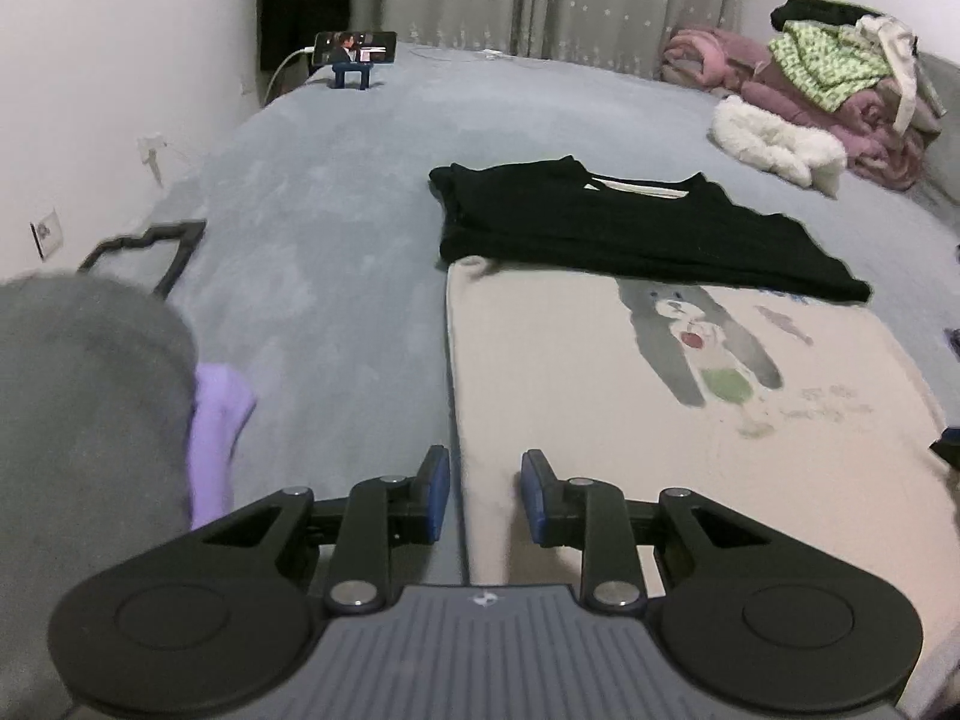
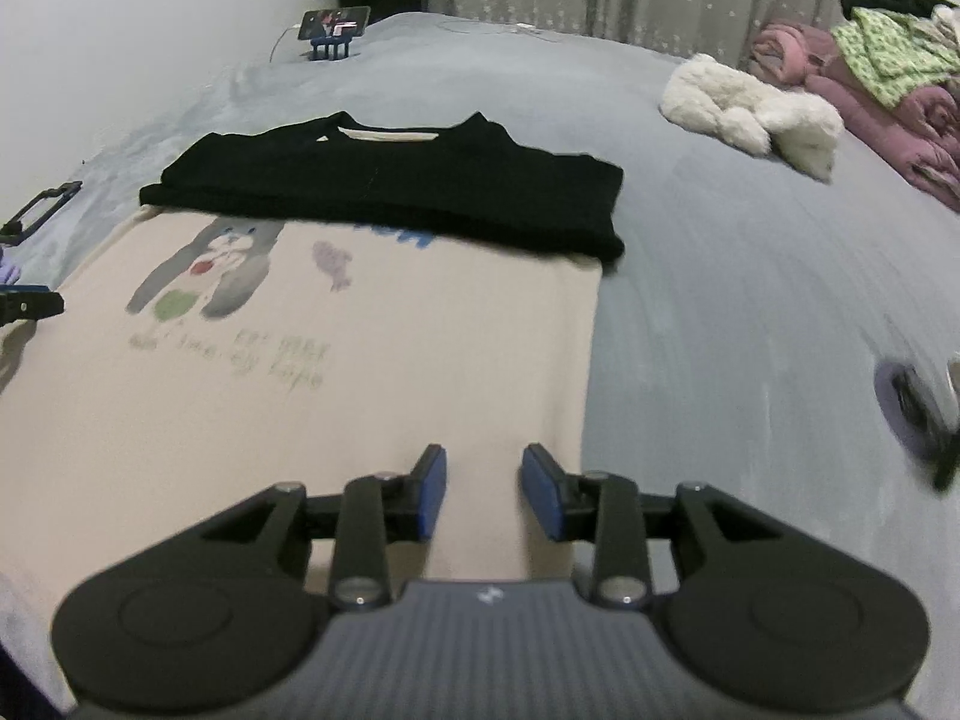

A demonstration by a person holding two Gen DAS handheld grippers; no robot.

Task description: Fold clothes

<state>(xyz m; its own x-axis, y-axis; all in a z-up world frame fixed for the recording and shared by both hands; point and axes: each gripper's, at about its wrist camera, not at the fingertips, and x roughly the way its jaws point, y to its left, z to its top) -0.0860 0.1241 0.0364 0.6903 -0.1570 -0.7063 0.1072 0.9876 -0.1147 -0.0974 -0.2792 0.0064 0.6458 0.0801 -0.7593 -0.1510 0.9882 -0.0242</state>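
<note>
A: In the left wrist view, how is the left gripper (image 1: 485, 495)?
B: Released, nothing between its pads, above the near left edge of the cream shirt (image 1: 630, 396). The folded black shirt (image 1: 630, 228) lies on its far end.

A: And the right wrist view?
B: The right gripper (image 2: 483, 492) is released too, over the shirt's near right edge on the bed (image 2: 750, 276).

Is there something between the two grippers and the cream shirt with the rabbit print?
Nothing visible. The left gripper and the right gripper are open over the near edge of the cream shirt. The folded black shirt overlaps only its far end.
</note>
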